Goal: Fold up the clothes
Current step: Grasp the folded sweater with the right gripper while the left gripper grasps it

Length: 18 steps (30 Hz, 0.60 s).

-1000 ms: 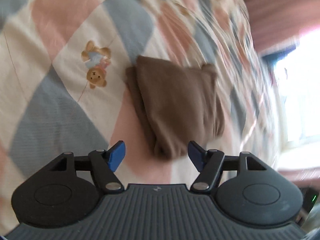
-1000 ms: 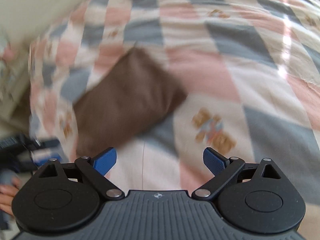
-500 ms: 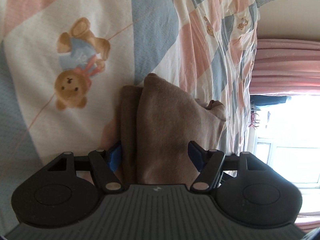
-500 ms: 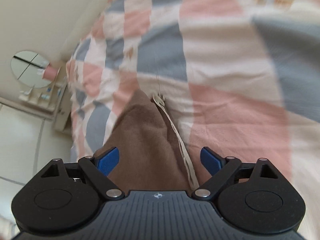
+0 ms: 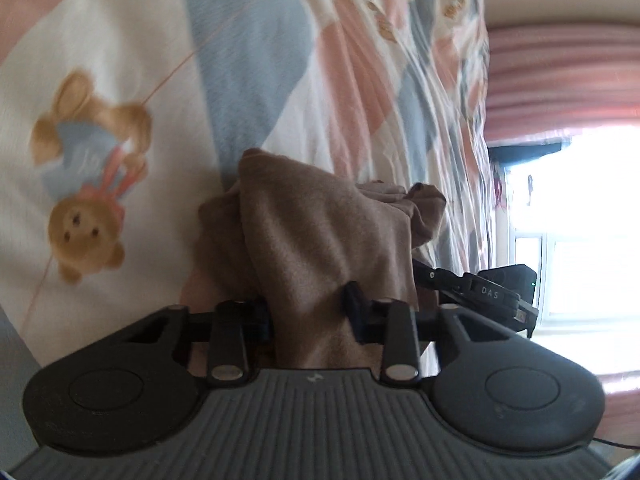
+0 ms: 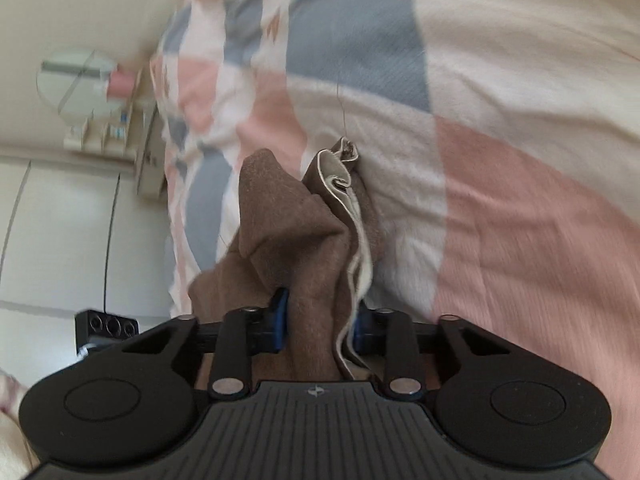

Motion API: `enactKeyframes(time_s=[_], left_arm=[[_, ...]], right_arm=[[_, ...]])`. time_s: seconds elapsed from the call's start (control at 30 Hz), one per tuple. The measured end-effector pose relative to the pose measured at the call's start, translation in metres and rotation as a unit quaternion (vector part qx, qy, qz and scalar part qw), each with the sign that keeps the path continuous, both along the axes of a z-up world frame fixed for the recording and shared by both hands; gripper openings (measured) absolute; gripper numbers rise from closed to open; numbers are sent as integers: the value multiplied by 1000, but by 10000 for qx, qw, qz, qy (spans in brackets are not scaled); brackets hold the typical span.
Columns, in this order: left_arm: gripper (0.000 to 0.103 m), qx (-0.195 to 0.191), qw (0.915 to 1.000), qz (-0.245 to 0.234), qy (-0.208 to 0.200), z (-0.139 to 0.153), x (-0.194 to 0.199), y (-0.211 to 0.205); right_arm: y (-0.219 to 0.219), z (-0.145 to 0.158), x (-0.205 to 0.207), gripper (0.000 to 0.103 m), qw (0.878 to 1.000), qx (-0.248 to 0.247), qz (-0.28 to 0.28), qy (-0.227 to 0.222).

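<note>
We held the left gripper and right gripper low over the bed, each pinching the one folded brown garment lying bunched on the checked quilt.

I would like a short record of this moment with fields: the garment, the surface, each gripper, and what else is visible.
garment: brown folded garment, bunched, with a pale inner edge showing
surface: patchwork quilt in pink, blue and white, with a teddy bear print
left gripper: shut on the garment
right gripper: shut on the garment
background, left view: pink curtain, bright window
background, right view: round mirror, blurred
</note>
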<state>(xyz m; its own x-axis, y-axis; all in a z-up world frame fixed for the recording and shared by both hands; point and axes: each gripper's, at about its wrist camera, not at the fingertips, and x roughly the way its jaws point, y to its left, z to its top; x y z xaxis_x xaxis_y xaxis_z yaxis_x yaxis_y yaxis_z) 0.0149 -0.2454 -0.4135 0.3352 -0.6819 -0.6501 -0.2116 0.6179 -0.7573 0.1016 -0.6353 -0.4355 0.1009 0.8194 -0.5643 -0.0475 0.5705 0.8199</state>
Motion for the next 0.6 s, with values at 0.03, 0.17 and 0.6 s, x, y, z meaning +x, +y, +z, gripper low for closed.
enactKeyframes(time_s=[0.03, 0.17, 0.6], left_arm=[[23, 102, 9997, -219, -84, 6, 4, -2], [20, 450, 9906, -1217, -441, 38, 19, -14], [17, -143, 7982, -5870, -1344, 164, -80, -221]], right_arm=[[-3, 8, -12, 25, 9997, 50, -232, -78], [-14, 43, -86, 24, 9877, 91, -1528, -309], [75, 141, -592, 23, 6549, 974, -7484, -393]])
